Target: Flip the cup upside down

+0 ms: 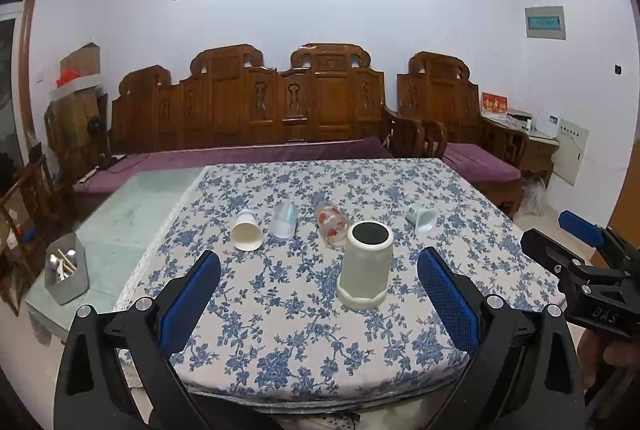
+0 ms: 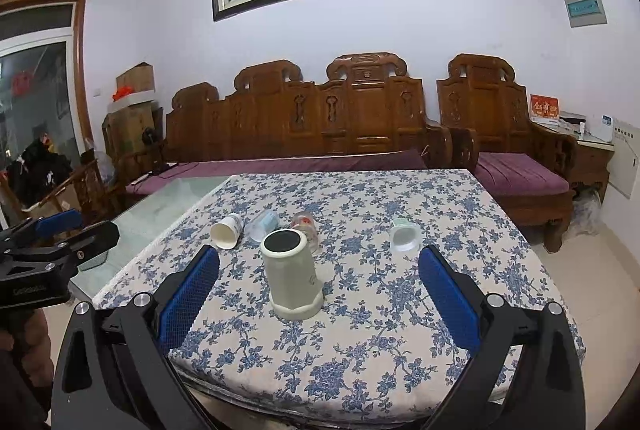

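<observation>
1. At the near edge of the table [image 1: 120,213], over the blue-floral tablecloth [image 1: 288,342], the left gripper [image 1: 319,270] has its jaws spread wide apart, with nothing between them.
2. Beside it, the right gripper [image 2: 319,266] likewise hovers with jaws wide apart and empty.
3. Toward the middle of the cloth stands the grey-green cup [image 1: 365,265], mouth down on its wide octagonal rim, dark base uppermost, clear of both grippers.
4. Behind it, four cups lie on their sides in a row: a white paper cup [image 1: 246,231], a clear plastic cup [image 1: 284,220], a red-flowered glass [image 1: 332,226] and, apart to the right, a pale green cup [image 1: 422,218].
5. On the bare glass at the table's left edge stands a metal utensil holder [image 1: 66,274].
6. Beyond the far edge, a carved wooden sofa [image 1: 256,105] with purple cushions.
</observation>
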`<action>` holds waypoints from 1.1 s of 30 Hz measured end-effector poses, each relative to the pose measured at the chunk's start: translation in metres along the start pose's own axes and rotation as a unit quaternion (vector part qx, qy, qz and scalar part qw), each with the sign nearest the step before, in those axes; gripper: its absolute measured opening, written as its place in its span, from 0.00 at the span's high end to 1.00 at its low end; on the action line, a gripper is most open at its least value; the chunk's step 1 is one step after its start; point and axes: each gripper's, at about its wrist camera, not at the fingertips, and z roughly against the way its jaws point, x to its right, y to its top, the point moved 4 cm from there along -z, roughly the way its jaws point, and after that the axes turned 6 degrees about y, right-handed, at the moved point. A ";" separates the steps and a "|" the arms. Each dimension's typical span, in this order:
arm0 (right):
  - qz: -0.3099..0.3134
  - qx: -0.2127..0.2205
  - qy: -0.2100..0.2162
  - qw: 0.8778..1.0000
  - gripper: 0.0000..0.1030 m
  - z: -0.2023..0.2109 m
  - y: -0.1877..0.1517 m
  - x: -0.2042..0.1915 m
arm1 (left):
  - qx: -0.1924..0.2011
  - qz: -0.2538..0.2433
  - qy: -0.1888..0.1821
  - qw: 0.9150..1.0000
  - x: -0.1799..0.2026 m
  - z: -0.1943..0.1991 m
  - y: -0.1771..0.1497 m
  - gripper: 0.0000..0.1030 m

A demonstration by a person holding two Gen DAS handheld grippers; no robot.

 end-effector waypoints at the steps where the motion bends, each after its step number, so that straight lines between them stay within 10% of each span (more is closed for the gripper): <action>1: -0.001 0.001 0.000 1.000 0.03 0.001 0.000 0.001 | 0.000 0.000 0.000 1.000 0.000 0.000 0.000 0.08; 33: -0.001 -0.001 -0.001 1.000 0.03 -0.004 -0.002 -0.003 | 0.002 0.004 0.008 1.000 0.000 0.002 0.000 0.08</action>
